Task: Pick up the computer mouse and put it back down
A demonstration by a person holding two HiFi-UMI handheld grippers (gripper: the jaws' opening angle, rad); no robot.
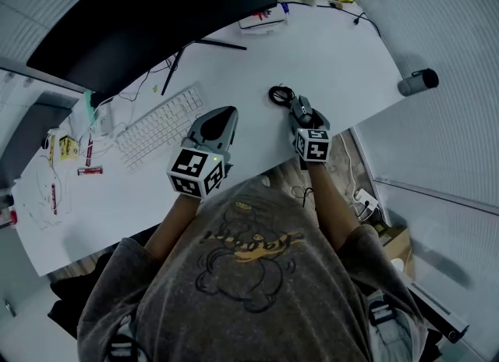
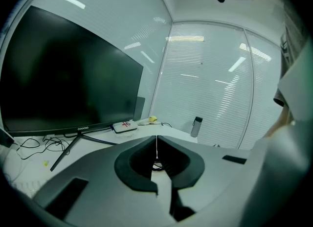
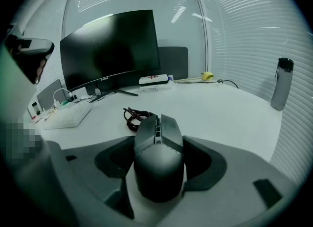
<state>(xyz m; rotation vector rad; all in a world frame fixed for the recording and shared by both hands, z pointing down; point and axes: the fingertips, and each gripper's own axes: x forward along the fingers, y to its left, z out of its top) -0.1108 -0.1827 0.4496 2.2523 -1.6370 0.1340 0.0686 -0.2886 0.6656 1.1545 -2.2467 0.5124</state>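
The desk (image 1: 351, 56) has a smooth white top with a curved right edge.

1. Right gripper (image 3: 159, 148): the grey moulded jaws pinch the computer mouse (image 3: 158, 160), one dark pad against each flank. The mouse is near the desk's front edge, right of centre. Whether its underside touches the top cannot be told.
2. Mouse: one unit, a dark grey matte shell with angular panels, split down the middle by a wheel slot. Its braided cable (image 1: 281, 94) lies in one tight coil on the desk just beyond the mouse nose.
3. Left gripper (image 2: 156, 145): the jaw tips are pressed together with nothing between them. It is over the front edge, left of the mouse and beside the keyboard (image 1: 160, 125).
4. Keyboard: one unit, white and flat, set diagonally toward the left edge.
5. Monitor (image 3: 110, 45): one unit, a wide black curved panel on thin splayed legs along the far edge.
6. Far right corner: one flat white box (image 3: 154, 79) with red print and one small rounded yellow object (image 3: 207, 76).
7. Container: one grey cylindrical bottle (image 3: 282, 81) with a dark cap stands upright past the right edge. Its contents are not visible.
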